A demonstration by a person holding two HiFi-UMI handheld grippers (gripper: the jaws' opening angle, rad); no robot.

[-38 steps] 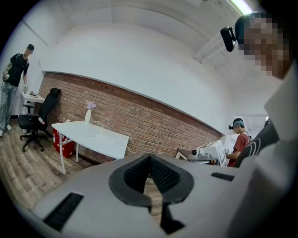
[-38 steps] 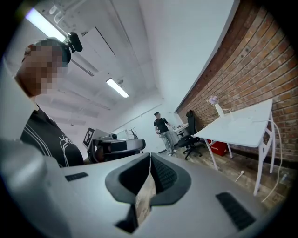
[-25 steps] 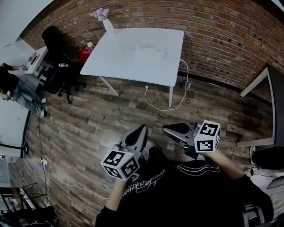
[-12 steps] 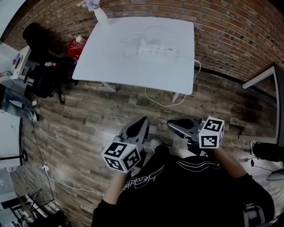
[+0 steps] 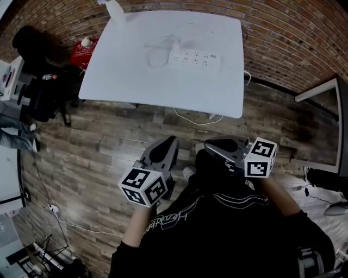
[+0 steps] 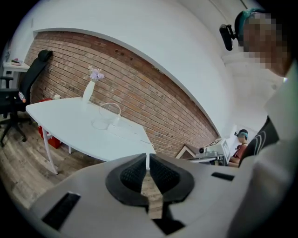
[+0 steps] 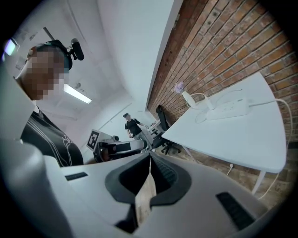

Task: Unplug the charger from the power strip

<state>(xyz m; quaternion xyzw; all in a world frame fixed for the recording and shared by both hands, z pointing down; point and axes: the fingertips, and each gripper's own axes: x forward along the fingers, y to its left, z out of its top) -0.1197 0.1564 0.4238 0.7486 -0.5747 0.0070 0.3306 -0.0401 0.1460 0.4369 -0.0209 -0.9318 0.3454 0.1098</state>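
Note:
A white power strip (image 5: 196, 58) lies on the white table (image 5: 136, 81), far ahead of both grippers. At its left end a small white charger (image 5: 175, 50) seems plugged in, with a looped white cable (image 5: 156, 55) beside it. The right gripper view shows the power strip (image 7: 229, 108) on the table (image 7: 242, 139). My left gripper (image 5: 166, 144) and right gripper (image 5: 210, 144) hang over the wooden floor, short of the table's near edge. Both are shut and empty. In their own views the left gripper (image 6: 147, 160) and right gripper (image 7: 150, 160) show pads pressed together.
A white vase (image 5: 115, 11) with flowers stands at the table's far left corner. A black office chair (image 5: 38, 65) and a red object (image 5: 81, 50) sit left of the table. The strip's cord (image 5: 193, 119) trails on the floor. Another desk (image 5: 321, 92) is at right.
Both grippers and the head have moved toward the table, which now sits larger and nearer in the head view. The power strip and cable have come into sight. Jaws stayed shut.

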